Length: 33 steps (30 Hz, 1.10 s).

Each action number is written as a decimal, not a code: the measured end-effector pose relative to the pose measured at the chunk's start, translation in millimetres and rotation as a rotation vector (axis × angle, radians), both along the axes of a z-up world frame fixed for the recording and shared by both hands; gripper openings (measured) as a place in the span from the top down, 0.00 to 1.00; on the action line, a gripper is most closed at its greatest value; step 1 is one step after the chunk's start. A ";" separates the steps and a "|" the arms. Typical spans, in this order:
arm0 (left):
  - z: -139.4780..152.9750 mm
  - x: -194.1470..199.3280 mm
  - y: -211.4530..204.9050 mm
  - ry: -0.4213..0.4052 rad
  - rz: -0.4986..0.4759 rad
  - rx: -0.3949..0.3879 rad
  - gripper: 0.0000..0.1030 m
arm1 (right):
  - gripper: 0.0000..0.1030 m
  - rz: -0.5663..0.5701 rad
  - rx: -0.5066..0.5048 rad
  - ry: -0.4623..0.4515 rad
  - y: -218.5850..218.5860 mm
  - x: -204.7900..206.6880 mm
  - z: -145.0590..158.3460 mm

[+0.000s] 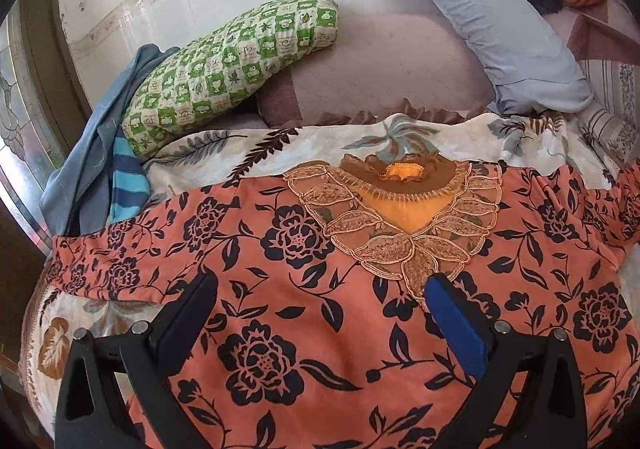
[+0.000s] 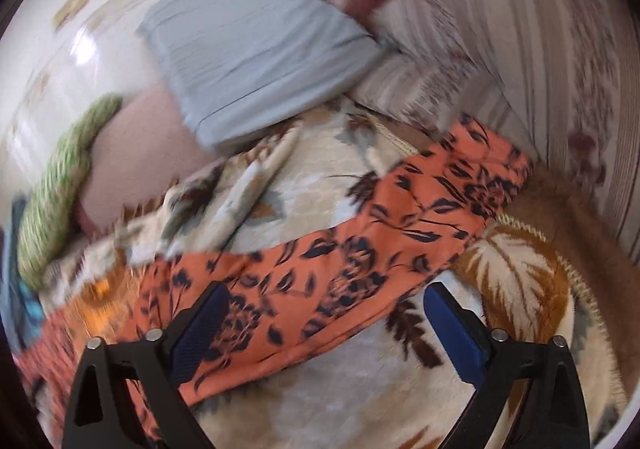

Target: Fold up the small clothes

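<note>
An orange blouse (image 1: 320, 289) with dark flower print and a lace collar (image 1: 404, 225) lies spread flat, front up, on a leaf-patterned blanket (image 1: 248, 153). My left gripper (image 1: 320, 285) hovers over its chest, just below the collar, jaws wide apart and nothing between them. The right wrist view is blurred. There one sleeve of the blouse (image 2: 400, 217) stretches out toward the upper right. My right gripper (image 2: 328, 297) stands open above that sleeve near the shoulder, the cloth passing under the gap, pads not pressing on it.
A green checked pillow (image 1: 224, 73) and a grey pillow (image 1: 500, 33) lie at the head of the bed against a tiled wall. Blue clothes (image 1: 100, 177) are heaped at the left edge. A striped sheet (image 2: 520, 49) covers the bed to the right.
</note>
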State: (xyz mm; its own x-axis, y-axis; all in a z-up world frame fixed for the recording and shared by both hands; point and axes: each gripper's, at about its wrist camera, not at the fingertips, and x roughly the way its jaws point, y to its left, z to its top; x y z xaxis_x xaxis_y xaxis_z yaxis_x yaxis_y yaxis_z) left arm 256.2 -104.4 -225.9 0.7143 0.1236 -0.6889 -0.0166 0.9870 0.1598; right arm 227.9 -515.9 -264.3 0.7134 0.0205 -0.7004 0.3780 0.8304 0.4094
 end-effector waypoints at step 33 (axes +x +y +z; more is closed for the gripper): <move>-33.8 28.1 28.7 0.052 -0.015 -0.011 0.00 | 0.70 -0.440 0.589 -0.047 -117.0 11.6 -101.9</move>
State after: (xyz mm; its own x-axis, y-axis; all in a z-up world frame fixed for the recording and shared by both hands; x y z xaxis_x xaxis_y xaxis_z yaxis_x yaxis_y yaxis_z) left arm 284.2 -75.7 -259.7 0.6794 0.1059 -0.7261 0.0057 0.9887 0.1496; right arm 239.4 -633.0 -366.2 0.7716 0.0893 -0.6299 0.5963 0.2433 0.7650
